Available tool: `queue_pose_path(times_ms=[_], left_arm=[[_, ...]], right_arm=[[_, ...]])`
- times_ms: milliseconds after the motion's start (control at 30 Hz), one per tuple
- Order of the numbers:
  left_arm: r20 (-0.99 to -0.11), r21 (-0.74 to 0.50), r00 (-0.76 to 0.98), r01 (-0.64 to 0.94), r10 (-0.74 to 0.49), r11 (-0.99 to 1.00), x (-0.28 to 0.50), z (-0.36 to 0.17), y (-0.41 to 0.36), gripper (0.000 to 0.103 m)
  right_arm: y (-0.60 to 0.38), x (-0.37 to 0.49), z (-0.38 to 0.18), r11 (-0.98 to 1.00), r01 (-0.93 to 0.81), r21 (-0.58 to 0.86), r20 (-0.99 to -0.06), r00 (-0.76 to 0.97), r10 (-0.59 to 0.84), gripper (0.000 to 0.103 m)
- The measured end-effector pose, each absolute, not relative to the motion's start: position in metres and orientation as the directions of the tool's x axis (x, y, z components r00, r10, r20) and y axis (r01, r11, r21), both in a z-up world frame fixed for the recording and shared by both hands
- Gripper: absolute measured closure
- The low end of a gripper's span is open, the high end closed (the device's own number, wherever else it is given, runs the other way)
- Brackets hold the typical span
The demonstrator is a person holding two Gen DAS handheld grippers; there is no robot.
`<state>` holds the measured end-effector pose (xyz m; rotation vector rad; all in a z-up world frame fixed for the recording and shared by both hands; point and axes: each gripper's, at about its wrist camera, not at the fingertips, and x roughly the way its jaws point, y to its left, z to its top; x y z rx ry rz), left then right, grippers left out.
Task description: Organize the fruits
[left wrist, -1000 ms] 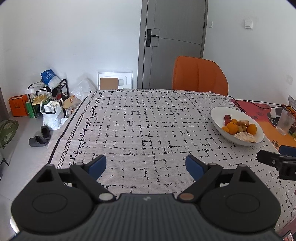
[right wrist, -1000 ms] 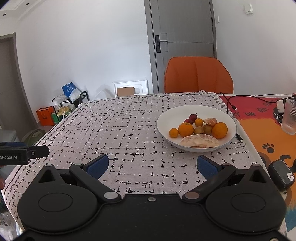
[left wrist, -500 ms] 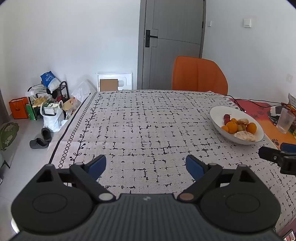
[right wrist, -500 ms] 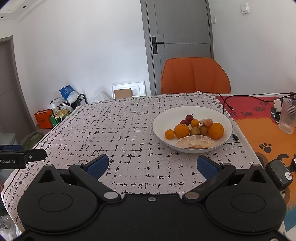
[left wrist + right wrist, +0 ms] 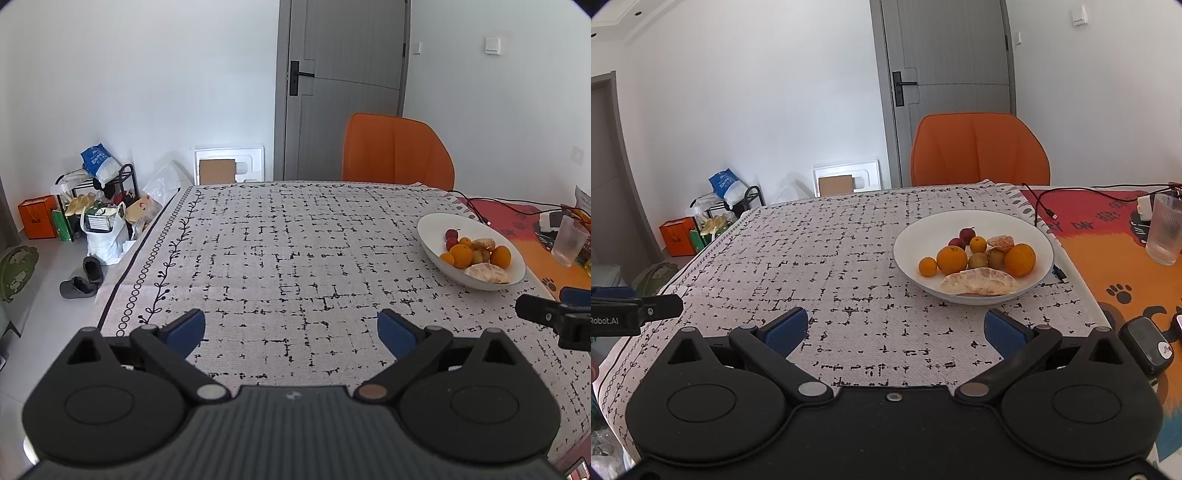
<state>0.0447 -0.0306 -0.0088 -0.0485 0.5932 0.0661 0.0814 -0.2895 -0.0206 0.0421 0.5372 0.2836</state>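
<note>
A white bowl (image 5: 975,221) stands on the patterned tablecloth (image 5: 831,258) and holds oranges (image 5: 952,259), small plums (image 5: 967,233), kiwis (image 5: 978,260) and a peeled pomelo piece (image 5: 979,282). The bowl also shows at the right in the left wrist view (image 5: 436,225). My right gripper (image 5: 894,330) is open and empty, just short of the bowl. My left gripper (image 5: 291,328) is open and empty over the bare cloth, left of the bowl. The right gripper's tip shows at the edge of the left wrist view (image 5: 554,317).
An orange chair (image 5: 979,151) stands at the table's far side. A ribbed glass (image 5: 1165,229), a cable (image 5: 1045,206) and a black device (image 5: 1148,347) lie on the orange mat at the right. Bags and a shoe rack (image 5: 96,206) sit on the floor at the left.
Both grippers have drifted slightly; the bowl sits a little further left in the right wrist view. Both stay open and empty.
</note>
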Motion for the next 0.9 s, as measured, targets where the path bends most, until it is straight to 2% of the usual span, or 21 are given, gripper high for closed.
queue_pose_path(times_ms=[900], left_arm=[[-0.547,-0.029,0.836,-0.064,0.037,0.998,0.0410,-0.0037,-0.0347,0.000]], right_arm=[[-0.2933,0.0815,-0.0176,0.962,-0.246,0.118,-0.497,0.824,0.272,0.000]])
